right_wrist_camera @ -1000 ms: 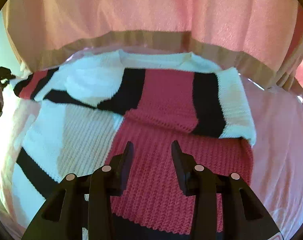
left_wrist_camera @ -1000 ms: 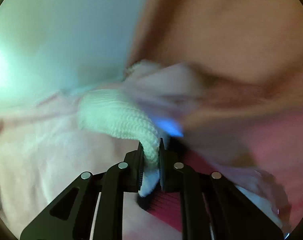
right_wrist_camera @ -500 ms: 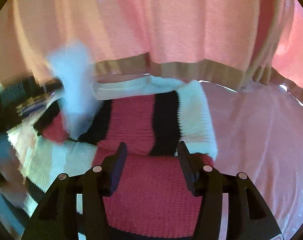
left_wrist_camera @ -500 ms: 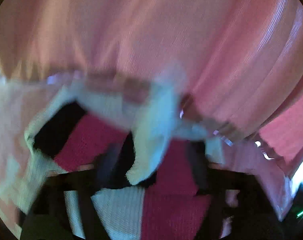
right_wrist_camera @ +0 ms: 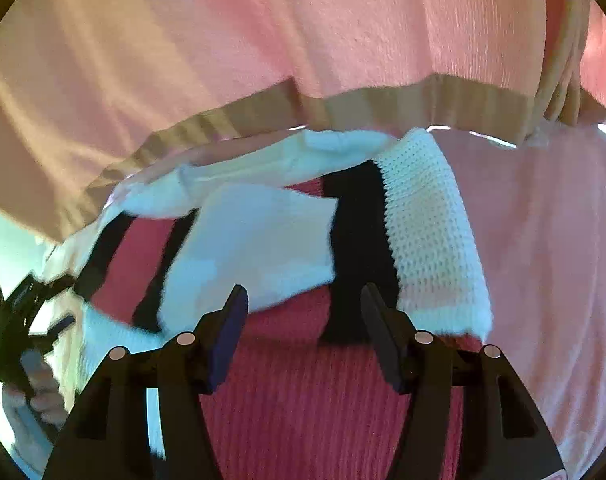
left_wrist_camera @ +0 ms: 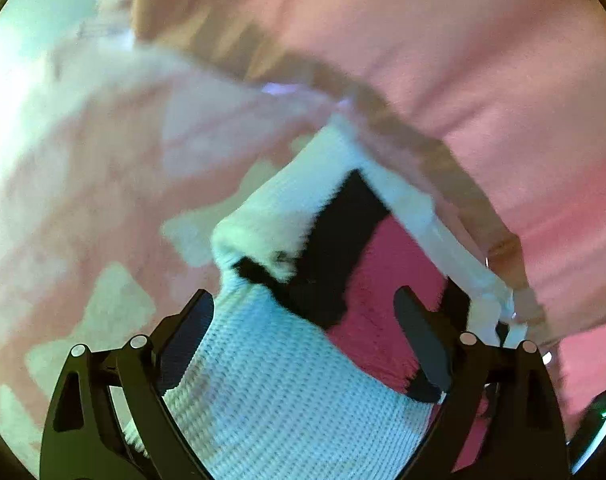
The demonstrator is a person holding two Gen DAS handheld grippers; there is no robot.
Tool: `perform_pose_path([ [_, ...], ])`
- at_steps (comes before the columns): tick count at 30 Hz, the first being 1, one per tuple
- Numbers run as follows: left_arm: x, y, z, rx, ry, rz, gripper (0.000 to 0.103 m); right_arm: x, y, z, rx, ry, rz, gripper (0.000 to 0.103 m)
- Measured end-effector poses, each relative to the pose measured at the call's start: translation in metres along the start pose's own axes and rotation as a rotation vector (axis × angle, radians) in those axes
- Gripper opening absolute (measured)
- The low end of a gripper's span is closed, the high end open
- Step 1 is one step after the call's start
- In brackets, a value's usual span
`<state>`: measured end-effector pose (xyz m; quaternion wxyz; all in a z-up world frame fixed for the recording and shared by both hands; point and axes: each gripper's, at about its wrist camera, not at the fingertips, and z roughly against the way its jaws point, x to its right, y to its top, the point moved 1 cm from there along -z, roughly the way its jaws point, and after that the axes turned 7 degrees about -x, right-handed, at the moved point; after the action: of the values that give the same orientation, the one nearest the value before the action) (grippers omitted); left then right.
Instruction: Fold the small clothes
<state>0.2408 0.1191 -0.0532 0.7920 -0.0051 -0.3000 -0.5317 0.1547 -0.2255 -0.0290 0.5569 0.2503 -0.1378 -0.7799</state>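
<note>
A small knit sweater (right_wrist_camera: 303,380) in red, black and white blocks lies flat on a pink cloth. Both sleeves are folded in over its body: the left sleeve's white end (right_wrist_camera: 255,248) lies across the middle, the right sleeve (right_wrist_camera: 427,232) lies along the right side. My right gripper (right_wrist_camera: 303,300) is open and empty, just above the red body. My left gripper (left_wrist_camera: 303,308) is open and empty over the sweater (left_wrist_camera: 287,392) at its left side; it also shows at the left edge of the right wrist view (right_wrist_camera: 27,320).
The pink cloth (right_wrist_camera: 551,260) covers the surface around the sweater. A pink curtain (right_wrist_camera: 303,32) with a tan hem hangs right behind the sweater's collar. A pale wall (left_wrist_camera: 43,20) shows at the far left.
My left gripper carried the white sleeve end across over the sweater's body, opened and let it go. The sleeve now lies folded in. My right gripper moved slightly and stayed open.
</note>
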Motion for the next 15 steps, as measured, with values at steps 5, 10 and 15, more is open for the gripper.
perform_pose_path([
  [5, -0.022, 0.009, -0.018, -0.055, -0.067, 0.125, 0.078, 0.020, 0.009, -0.048, -0.063, -0.009, -0.110, 0.058],
  [10, -0.027, 0.022, -0.030, -0.051, -0.123, 0.175, 0.033, -0.003, 0.021, -0.046, -0.023, 0.033, -0.055, 0.005],
  [15, -0.013, 0.023, 0.000, 0.051, -0.124, 0.142, 0.022, -0.025, 0.046, 0.046, 0.215, 0.106, 0.039, 0.004],
])
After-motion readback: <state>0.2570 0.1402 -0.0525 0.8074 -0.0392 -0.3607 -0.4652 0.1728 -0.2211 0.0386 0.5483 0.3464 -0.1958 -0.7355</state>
